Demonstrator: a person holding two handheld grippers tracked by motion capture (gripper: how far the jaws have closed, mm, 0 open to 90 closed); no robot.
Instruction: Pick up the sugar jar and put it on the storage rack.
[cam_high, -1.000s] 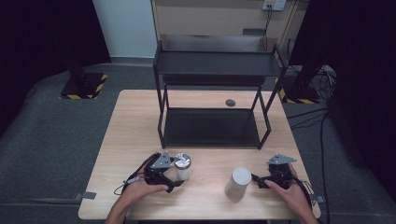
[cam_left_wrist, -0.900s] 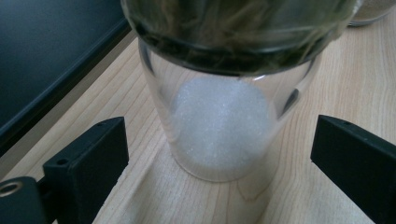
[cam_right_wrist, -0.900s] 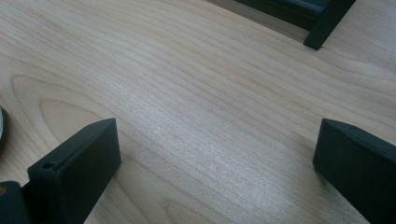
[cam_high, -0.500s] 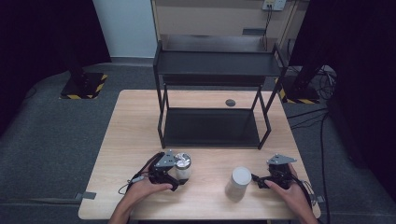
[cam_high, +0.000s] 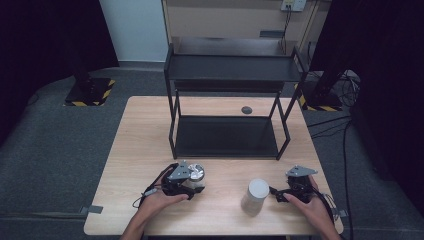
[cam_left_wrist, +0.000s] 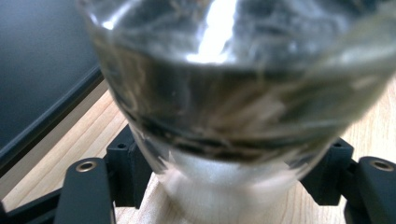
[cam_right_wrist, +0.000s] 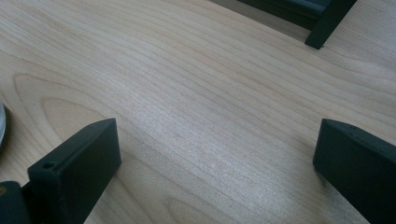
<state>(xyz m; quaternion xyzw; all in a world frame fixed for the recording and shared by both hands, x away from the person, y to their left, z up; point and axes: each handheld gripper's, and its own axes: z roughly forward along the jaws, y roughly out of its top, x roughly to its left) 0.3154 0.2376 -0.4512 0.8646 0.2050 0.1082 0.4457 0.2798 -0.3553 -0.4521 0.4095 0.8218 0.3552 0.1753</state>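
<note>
One pale wooden table (cam_high: 140, 150) stands on grey carpet (cam_high: 60, 150).

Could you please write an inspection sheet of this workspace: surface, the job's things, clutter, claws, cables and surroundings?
Surface: light wooden table, bare at its near edge.
Job's things: clear glass cup upright near the front left; white cylinder container upright at the front right.
Clutter: small dark round disc behind the black two-tier shelf; shelf tiers bare.
Claws: left claw has just closed and grips the glass cup at its lower part; right claw is open over bare wood, beside the white cylinder container, not touching it.
Cables: one trails from each claw; more lie on the floor at the right.
Surroundings: grey floor, dark curtains, yellow-black striped stand bases.
</note>
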